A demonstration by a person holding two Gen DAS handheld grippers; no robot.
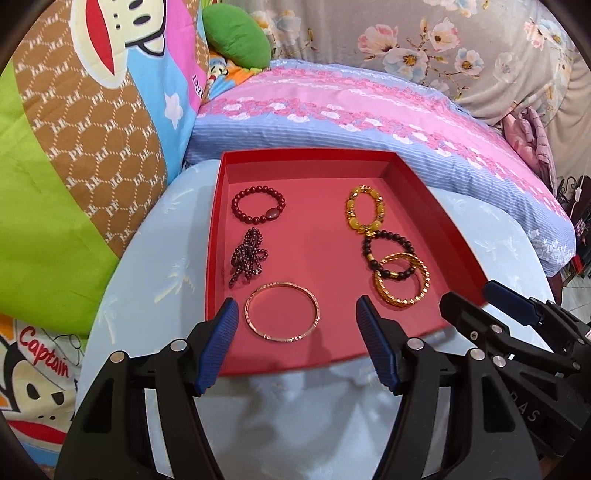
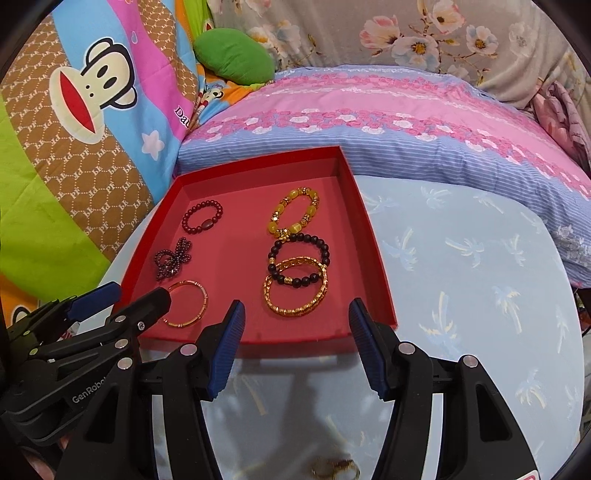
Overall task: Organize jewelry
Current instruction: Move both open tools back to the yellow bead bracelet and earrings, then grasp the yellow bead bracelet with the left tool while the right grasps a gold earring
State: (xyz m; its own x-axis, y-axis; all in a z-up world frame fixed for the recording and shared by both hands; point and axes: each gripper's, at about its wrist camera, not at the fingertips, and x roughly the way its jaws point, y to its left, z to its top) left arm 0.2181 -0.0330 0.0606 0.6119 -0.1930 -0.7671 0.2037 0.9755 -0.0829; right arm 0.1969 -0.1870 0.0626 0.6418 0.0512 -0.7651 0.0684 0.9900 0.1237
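Observation:
A red tray [image 1: 317,236] lies on a light-blue palm-print surface. Its left column holds a red bead bracelet [image 1: 258,205], a dark purple bead bundle [image 1: 247,260] and a thin gold bangle [image 1: 282,312]. Its right column holds a yellow bead bracelet [image 1: 365,210], a black bead bracelet [image 1: 389,254] and thick gold bangles [image 1: 402,284], these last two overlapping. My left gripper [image 1: 295,301] hovers open over the thin bangle, holding nothing. Beside it, my right gripper [image 2: 295,304] stands open and holds nothing, near the thick gold bangles [image 2: 295,291]. A small gold piece [image 2: 334,469] lies on the cloth below it.
A pink-and-blue pillow [image 1: 369,110] presses against the tray's far edge. A cartoon-print quilt [image 1: 74,147] rises on the left, with a green cushion [image 1: 236,35] behind it. The blue cloth [image 2: 461,277] stretches to the right of the tray. Floral fabric covers the back.

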